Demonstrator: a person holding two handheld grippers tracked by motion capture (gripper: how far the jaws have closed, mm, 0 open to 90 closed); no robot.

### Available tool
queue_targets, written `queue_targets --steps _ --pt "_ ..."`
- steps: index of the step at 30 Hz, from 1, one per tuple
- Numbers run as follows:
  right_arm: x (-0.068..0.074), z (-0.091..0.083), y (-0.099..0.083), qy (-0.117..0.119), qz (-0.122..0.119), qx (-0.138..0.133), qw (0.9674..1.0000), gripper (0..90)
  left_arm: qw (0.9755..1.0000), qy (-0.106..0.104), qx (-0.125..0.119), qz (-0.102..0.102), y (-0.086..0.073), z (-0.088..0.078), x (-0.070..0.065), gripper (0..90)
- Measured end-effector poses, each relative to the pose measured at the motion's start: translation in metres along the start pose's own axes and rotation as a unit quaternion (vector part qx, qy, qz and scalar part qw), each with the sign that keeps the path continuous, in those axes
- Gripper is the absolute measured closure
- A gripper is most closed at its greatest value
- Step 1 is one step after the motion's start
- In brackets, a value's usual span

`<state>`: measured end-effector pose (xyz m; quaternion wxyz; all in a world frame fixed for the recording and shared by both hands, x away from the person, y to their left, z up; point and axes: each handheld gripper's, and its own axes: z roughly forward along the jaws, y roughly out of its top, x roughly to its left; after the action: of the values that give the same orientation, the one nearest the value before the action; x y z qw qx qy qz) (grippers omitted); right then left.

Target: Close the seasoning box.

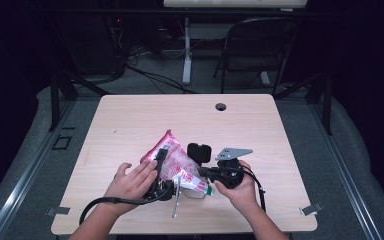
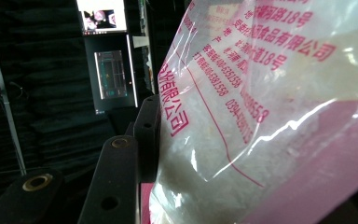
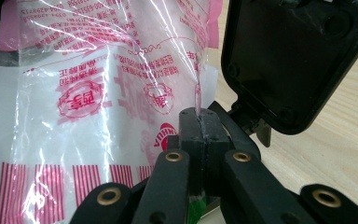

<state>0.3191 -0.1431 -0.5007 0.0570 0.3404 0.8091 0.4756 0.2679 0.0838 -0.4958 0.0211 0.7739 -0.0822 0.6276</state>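
Dark curtains and a black folding chair (image 1: 257,47) stood beyond the pale wooden table (image 1: 130,120), which carried a round cable hole (image 1: 221,106) near its far edge. I had the pink-and-clear printed plastic bag of white grains (image 1: 172,160) at the near middle of the table, lifted between my two tools and tilted so that its pink end pointed to the far left.

My left gripper (image 1: 161,172) lay against the bag's left side, under my left hand (image 1: 130,181), whose fingers spread over it. In the left gripper view the bag (image 2: 270,121) pressed flat against one black jaw, with the jaws standing about halfway apart; I took that as a hold on the bag's body, though the other jaw was hidden behind the plastic.

My right gripper (image 1: 211,172) came in from the right, held in my right hand (image 1: 240,186). In the right gripper view its jaws were fully together, pinching a thin fold of the bag's clear film (image 3: 196,100) at their tips. A black rounded-square pad (image 3: 293,60) stood just right of the bag (image 3: 98,93), and it showed upright in the high view just beyond the bag (image 1: 199,151).
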Motion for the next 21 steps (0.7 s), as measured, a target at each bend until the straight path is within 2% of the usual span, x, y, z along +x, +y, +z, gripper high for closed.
queue_targets --steps 3,21 --pt "0.0008 0.0002 -0.0002 -0.001 0.001 -0.001 1.0 90.0 1.0 0.007 -0.002 0.002 0.0002 -0.0004 0.0005 61.5" --pt "0.0009 0.0001 -0.0001 -0.002 -0.003 0.0 1.0 90.0 1.0 0.007 -0.002 0.002 0.0004 -0.0007 0.0007 61.9"
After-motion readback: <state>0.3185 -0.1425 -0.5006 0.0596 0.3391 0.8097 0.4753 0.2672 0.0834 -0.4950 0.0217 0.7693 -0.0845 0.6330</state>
